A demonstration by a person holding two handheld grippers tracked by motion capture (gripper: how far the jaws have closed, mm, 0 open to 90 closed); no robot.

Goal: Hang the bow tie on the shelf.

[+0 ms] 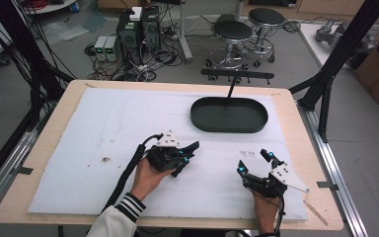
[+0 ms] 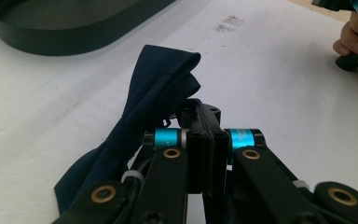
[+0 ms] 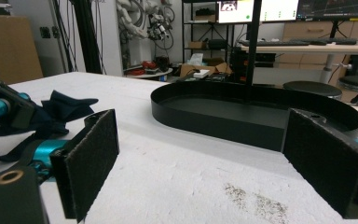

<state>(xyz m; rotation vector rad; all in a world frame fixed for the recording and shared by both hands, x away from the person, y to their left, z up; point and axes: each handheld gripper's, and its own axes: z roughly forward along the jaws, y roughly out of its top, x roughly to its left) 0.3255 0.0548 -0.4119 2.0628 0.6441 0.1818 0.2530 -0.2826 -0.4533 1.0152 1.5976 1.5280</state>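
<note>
High view. The left gripper (image 1: 186,157) is held low over the white mat (image 1: 79,148) near the middle of the table (image 1: 44,128), its jaws pressed together on a dark blue cloth (image 1: 190,147). The cloth sticks out beyond the jaw tips toward the far right and hangs partly beneath them, so the cloth sits at the very front of the tool. The right gripper (image 1: 254,161) rests farther right near the front edge, its jaws spread with nothing between them, well apart from the cloth. A black oval tray (image 1: 229,114) stands on the far side of the mat, beyond both tools and apart from the cloth.

Left gripper view. The two black jaws meet in the centre, closed. The dark blue cloth (image 2: 154,93) is pinched there; a folded end rises above and to the left of the jaw tips, and the rest trails down along the left jaw to the mat. The tray's rim (image 2: 74,39) lies at upper left. The person's other hand (image 2: 354,42) shows at the upper right corner.

Right gripper view. The two padded jaws stand wide apart, empty, over the mat. At the left edge the cloth (image 3: 60,109) is seen clamped in the left gripper (image 3: 25,112), beside this tool's left jaw. The tray (image 3: 205,116) lies straight ahead between the jaws' lines.
</note>
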